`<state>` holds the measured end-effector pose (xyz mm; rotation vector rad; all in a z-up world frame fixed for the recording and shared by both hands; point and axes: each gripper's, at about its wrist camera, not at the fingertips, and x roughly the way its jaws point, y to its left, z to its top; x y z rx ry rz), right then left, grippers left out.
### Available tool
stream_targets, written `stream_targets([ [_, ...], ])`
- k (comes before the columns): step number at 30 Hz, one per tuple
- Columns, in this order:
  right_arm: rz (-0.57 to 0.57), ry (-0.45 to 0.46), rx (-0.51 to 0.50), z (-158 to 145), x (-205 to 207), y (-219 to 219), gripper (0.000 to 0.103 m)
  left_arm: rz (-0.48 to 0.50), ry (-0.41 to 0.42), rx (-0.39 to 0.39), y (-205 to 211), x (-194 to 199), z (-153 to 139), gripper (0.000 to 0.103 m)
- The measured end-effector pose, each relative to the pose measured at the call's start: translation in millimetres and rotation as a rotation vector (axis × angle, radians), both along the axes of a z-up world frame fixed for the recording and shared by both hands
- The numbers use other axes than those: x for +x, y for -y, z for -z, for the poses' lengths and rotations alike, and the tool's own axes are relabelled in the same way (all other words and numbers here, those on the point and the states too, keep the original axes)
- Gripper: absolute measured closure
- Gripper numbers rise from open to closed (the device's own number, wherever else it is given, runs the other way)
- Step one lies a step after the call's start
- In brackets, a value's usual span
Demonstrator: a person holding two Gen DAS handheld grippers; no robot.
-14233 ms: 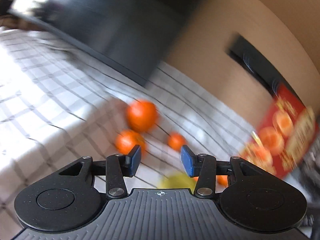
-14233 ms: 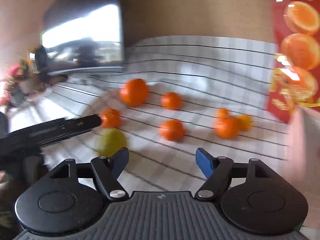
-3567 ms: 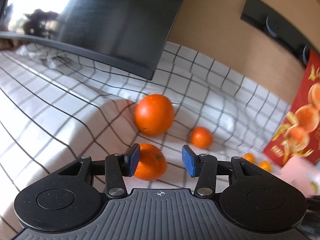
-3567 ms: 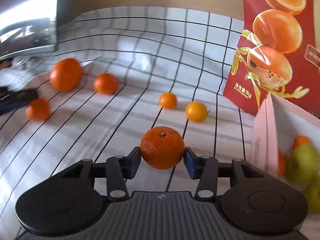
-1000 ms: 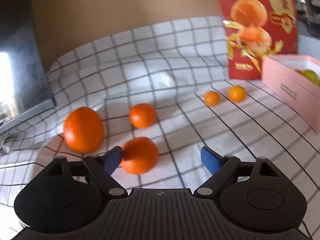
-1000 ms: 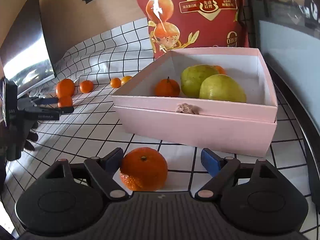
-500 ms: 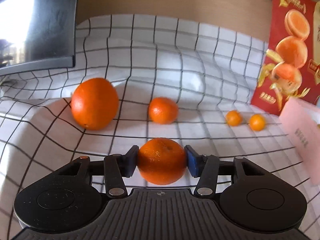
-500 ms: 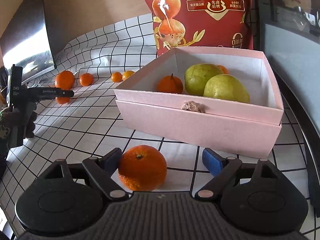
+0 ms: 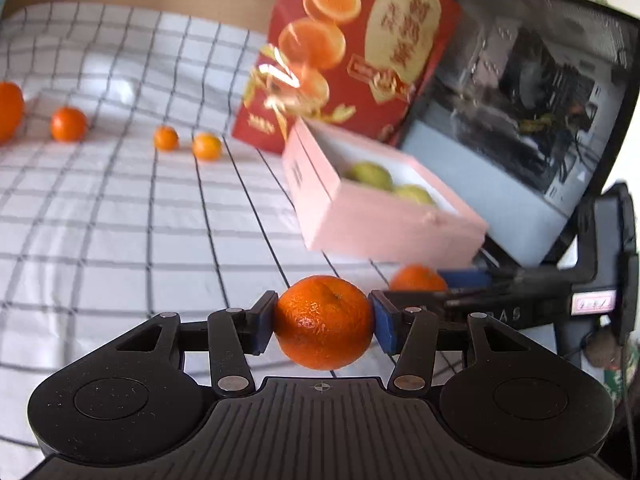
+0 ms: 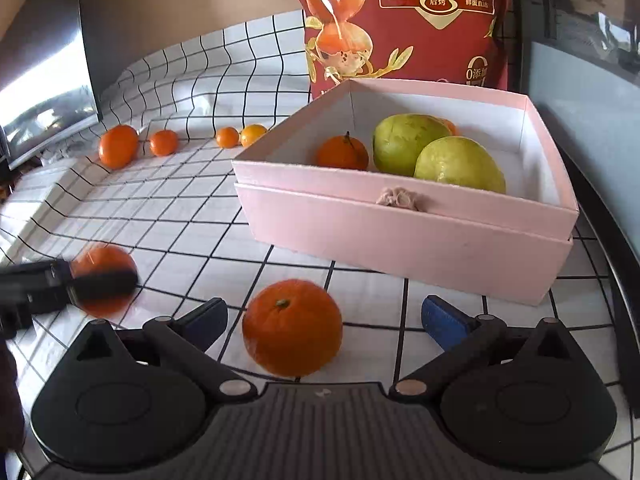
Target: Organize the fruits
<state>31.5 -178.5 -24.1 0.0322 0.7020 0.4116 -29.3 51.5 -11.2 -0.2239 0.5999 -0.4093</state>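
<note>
- Left gripper: both pads pressed against a mandarin, held clear of the checked cloth.
- Right gripper: jaws opening; a loose orange sits between them on the cloth, untouched.
- Pink box: contains two green fruits that partly hide an orange one behind.
- Left gripper blurred in the right wrist view.

My left gripper: matt black plastic, ribbed base, blue pads on dimpled glossy mandarin. Checked cloth soft, wrinkled. Pink box smooth matt card. Red bag glossy. Pears smooth-skinned, dull sheen.
</note>
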Motion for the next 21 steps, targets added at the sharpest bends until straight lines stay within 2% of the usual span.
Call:
stream_targets([
  [2, -0.009, 0.004, -0.028, 0.8, -1.7, -3.0, 0.0, -0.015, -0.019, -0.008, 2.0, 4.4, 0.7, 0.048],
  [5, -0.023, 0.022, -0.146, 3.4, -6.3, -20.0, 0.0, -0.058, -0.001, 0.002, 2.1, 5.4, -1.9, 0.048],
  [7, -0.057, 0.03, -0.147, 3.4, -8.6, -24.5, 0.0, -0.074, -0.029, 0.008, 2.8, 10.3, -1.7, 0.048],
  [13, -0.057, 0.03, -0.142, 2.5, -9.2, -23.4, 0.0, -0.076, -0.029, 0.012, 5.1, 8.8, -0.8, 0.048],
  [21, -0.005, 0.023, -0.137, 2.6, -7.5, -17.6, 0.001, -0.073, -0.028, 0.016, 4.7, 8.4, -1.5, 0.047],
])
